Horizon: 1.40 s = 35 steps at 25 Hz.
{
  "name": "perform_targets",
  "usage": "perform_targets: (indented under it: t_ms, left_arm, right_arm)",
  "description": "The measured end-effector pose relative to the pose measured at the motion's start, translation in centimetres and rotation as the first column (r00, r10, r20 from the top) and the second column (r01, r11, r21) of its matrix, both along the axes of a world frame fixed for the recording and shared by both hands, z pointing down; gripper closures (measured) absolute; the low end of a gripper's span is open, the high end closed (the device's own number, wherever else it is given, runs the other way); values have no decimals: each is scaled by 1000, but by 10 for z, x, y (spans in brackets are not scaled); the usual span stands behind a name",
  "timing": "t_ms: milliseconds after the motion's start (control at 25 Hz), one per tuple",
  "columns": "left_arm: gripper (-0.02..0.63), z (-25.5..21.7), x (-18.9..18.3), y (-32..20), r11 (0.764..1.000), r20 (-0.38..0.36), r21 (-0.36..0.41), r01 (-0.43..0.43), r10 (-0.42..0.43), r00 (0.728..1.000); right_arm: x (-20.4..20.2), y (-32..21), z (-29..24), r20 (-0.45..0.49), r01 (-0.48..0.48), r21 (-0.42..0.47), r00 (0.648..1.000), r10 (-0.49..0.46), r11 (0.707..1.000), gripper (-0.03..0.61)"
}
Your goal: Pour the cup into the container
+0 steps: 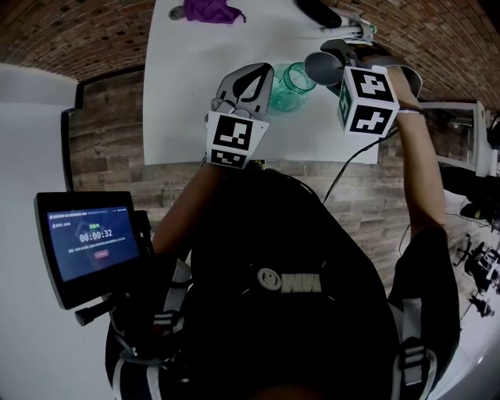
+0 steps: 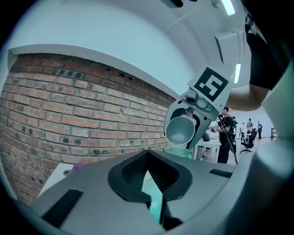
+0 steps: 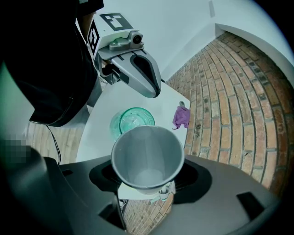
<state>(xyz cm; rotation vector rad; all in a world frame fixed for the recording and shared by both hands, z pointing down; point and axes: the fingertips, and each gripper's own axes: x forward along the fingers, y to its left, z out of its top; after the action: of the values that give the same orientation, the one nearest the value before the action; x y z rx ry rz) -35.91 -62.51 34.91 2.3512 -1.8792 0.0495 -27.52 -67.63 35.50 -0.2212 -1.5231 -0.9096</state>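
While the person stands at the near edge of the white table, the right gripper is clenched around a grey cup. It is tipped steeply so that the cup's mouth faces down toward a green glass jar. The jar stands upright on the table, between the two grippers, with the cup's rim just above its open mouth. The left gripper is held level with its jaws pressed together and nothing clamped between them. Its tips are just beside the jar's left side, though I cannot tell whether they touch the glass. A purple cloth lies at the far edge of the table, well apart from the jar.
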Motion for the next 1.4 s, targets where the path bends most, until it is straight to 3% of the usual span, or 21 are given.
perform_targets:
  t_ms: [840, 1400]
  left_arm:
    - [611, 1, -1, -1, 1000, 3, -1, 1, -1, 1000]
    - [611, -1, -1, -1, 1000, -1, 0, 1, -1, 1000]
  right_arm:
    - [-1, -8, 2, -28, 35, 77, 999, -33, 996, 287]
    - [-1, -10, 1, -32, 39, 82, 999, -36, 996, 288]
